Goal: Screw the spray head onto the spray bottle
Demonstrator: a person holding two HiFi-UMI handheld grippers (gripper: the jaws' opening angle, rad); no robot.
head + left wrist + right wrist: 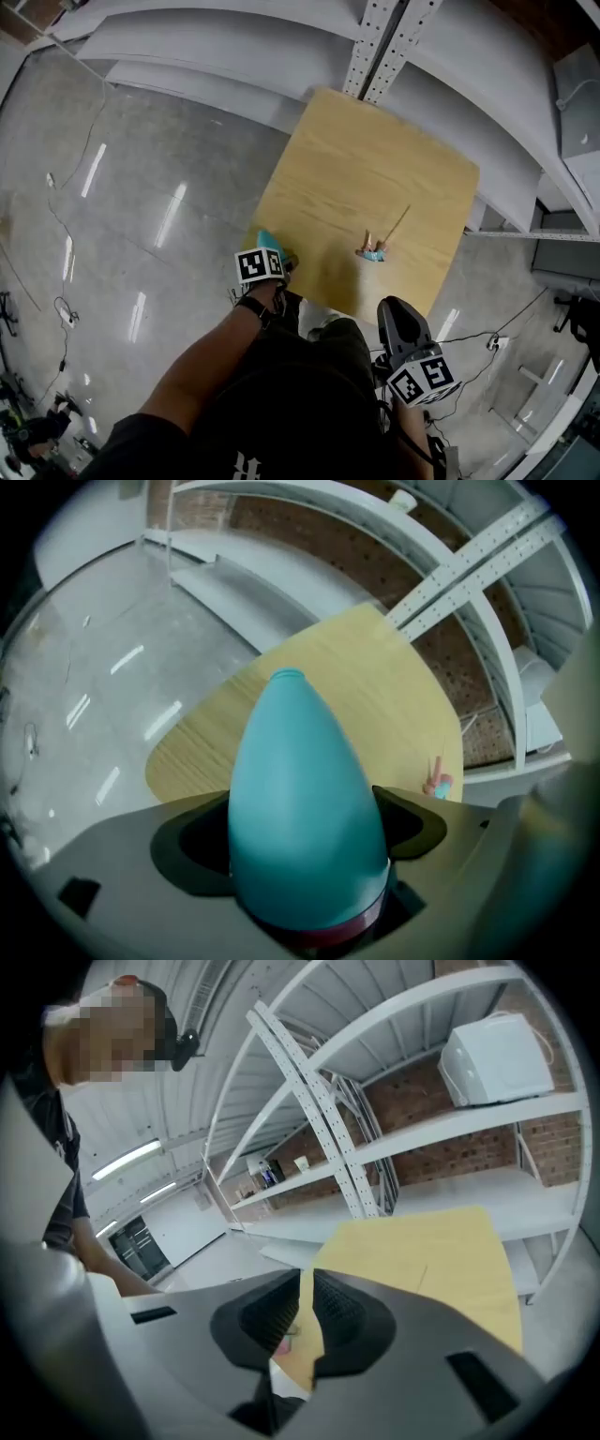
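Floor (141, 187), gray and shiny, fills the left side of the head view. White shelves (281, 47) curve along the top. Below them, in the middle, is a square table (375, 159) of light wood.

The person's left arm (202, 370) comes up from the bottom of the frame to the table's lower left corner. The left gripper (270, 253) is there. Its fingers are spread wide, one on each side of the spray bottle (295, 761), and do not look to squeeze it. The right gripper (394, 307) is at the lower right, just off the table's edge. Its fingers are closed together with nothing held.

The spray bottle is blue-green and smooth, fat at one end and thin at the other. In the left gripper view its long side runs up the frame. The small open neck is at the top and the fat end is at the bottom, with a red band round it. The gripper covers its bottom, so I cannot tell if it stands on the table. In the head view only a small blue-green bit shows.

The spray head (372, 250) lies on the table, right of the middle and well apart from the bottle. It is pink and blue, and its thin tube points to the upper right. It is too small to see more.
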